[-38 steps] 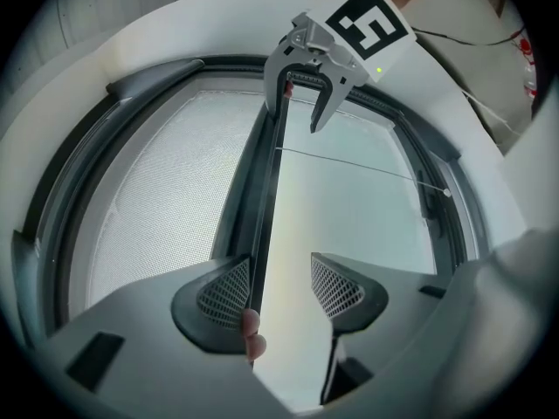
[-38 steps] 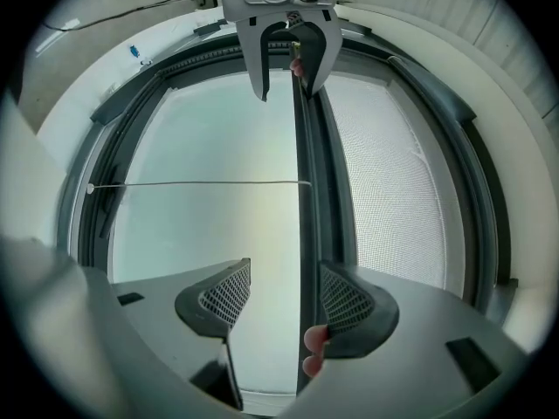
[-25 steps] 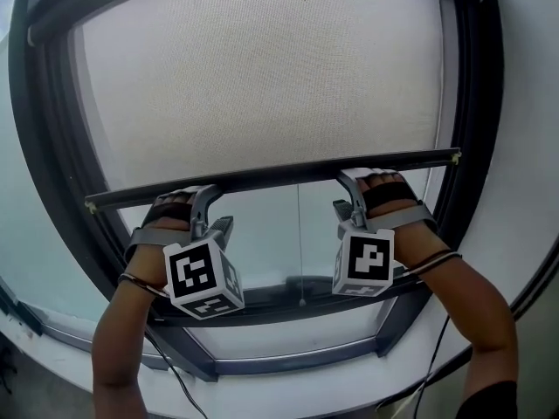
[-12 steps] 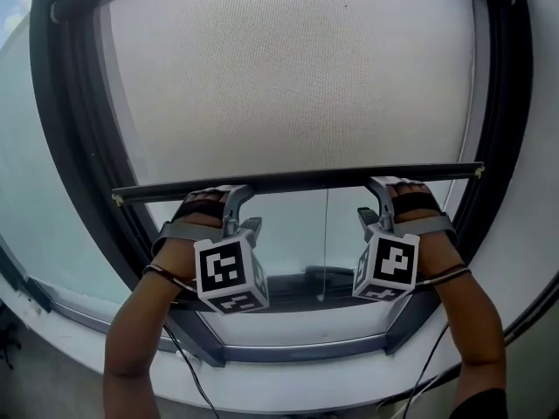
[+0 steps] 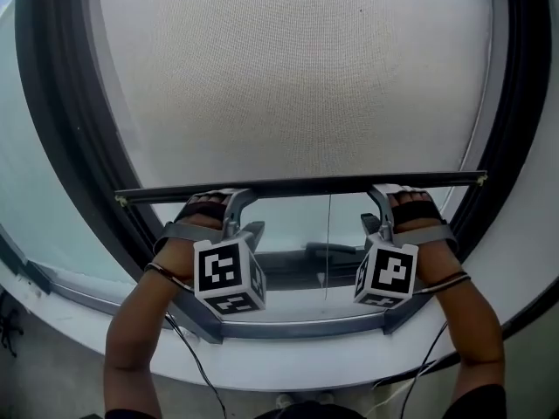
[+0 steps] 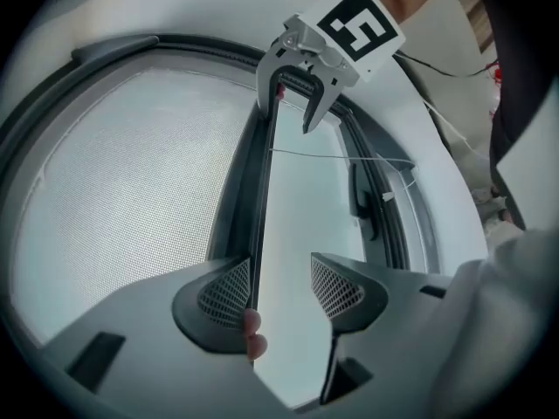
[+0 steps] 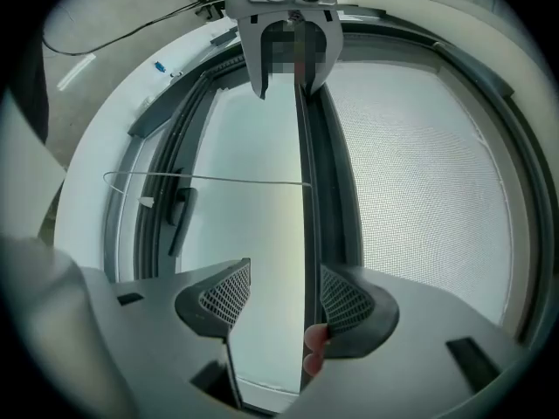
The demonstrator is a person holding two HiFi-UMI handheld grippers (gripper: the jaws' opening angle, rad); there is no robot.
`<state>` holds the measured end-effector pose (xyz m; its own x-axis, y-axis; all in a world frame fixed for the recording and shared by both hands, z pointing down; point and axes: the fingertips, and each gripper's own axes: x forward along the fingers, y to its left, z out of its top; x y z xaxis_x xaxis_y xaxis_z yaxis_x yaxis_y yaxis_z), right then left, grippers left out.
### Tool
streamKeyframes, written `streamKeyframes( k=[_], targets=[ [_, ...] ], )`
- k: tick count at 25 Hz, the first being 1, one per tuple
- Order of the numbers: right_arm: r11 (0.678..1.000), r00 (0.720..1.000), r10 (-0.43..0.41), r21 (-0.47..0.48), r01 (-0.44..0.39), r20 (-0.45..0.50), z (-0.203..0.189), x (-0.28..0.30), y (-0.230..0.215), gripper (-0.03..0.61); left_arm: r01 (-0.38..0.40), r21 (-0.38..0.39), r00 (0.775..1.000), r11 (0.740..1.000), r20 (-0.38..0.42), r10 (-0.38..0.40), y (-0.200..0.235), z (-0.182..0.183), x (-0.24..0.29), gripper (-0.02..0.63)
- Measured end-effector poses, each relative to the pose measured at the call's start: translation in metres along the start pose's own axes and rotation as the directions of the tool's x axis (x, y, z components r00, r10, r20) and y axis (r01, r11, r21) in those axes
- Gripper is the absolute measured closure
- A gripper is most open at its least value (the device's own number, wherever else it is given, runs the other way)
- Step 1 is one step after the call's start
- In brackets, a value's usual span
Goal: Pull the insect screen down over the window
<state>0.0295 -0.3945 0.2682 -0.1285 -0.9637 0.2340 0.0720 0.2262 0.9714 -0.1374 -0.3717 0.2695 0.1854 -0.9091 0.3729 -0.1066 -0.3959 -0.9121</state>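
The pale mesh insect screen (image 5: 297,77) covers most of the window. Its black bottom bar (image 5: 306,184) lies level, a short way above the lower window frame (image 5: 297,328). My left gripper (image 5: 238,201) hooks over the bar near its left end, and my right gripper (image 5: 381,197) hooks over it near its right end. In the left gripper view the left gripper (image 6: 281,267) is open, with the bar (image 6: 262,190) against one jaw. In the right gripper view the right gripper (image 7: 284,269) is open too, and the bar (image 7: 306,190) rests against one jaw. A fingertip (image 7: 314,347) presses behind the bar.
A thin pull cord (image 5: 329,234) hangs from the middle of the bar. A dark window handle (image 5: 332,250) sits on the lower sash behind the glass. The dark curved window frame (image 5: 70,147) rises on both sides. Cables (image 5: 188,356) trail from both wrists.
The bottom bar and both grippers have come down together. The screen covers more glass, and the gap to the lower frame is smaller.
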Motion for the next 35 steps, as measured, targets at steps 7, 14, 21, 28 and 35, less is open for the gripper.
streamKeyframes(
  k=[7,14,21,28,35],
  targets=[
    [0.999,0.999,0.045,-0.007,-0.045,0.019,0.007,-0.004,0.011,0.345,0.075,-0.033,0.997,0.997,0.022,-0.075,-0.014,-0.002,-0.001,0.397],
    [0.998,1.000,0.006,0.057,-0.007,0.011,0.004,0.005,0.040,0.345,0.057,-0.046,0.998,0.997,0.030,-0.056,-0.040,-0.001,0.011,0.396],
    [0.998,0.999,0.044,0.047,-0.044,-0.005,0.007,0.005,0.041,0.345,0.097,-0.075,0.994,0.992,0.051,-0.093,-0.042,-0.004,0.008,0.397],
    [0.988,0.990,0.139,0.063,-0.138,-0.003,0.004,0.020,0.132,0.345,0.161,-0.056,0.987,0.985,0.016,-0.160,-0.127,-0.015,0.037,0.397],
    [0.987,0.991,0.136,0.089,-0.136,0.007,0.005,0.031,0.175,0.345,0.170,-0.093,0.985,0.981,0.006,-0.170,-0.166,-0.020,0.052,0.397]
  ],
)
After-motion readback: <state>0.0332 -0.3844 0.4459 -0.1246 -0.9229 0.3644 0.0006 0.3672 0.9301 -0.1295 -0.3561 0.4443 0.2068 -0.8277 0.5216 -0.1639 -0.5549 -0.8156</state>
